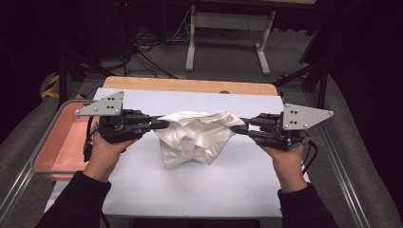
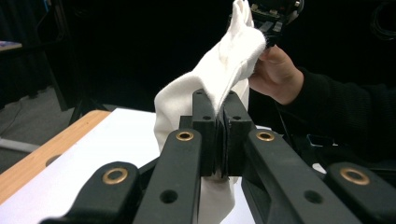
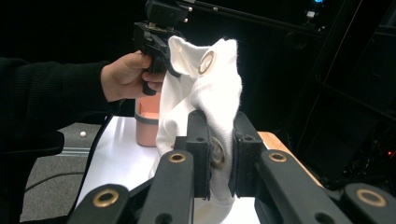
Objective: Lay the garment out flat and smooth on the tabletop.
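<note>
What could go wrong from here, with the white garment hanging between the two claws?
The left claw pinches only a thin edge of the white garment, so the fabric could slip out under a pull. The right claw bites next to a metal snap, which may make a poor grip. The bunched lower folds hang close to the white table cover and may drag.

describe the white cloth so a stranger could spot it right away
Look at the white sheet covering the wooden table. Over its middle, a crumpled white fabric garment hangs between the left gripper and right gripper. Unlike the flat sheet, it is bunched and carries round metal snaps.
</note>
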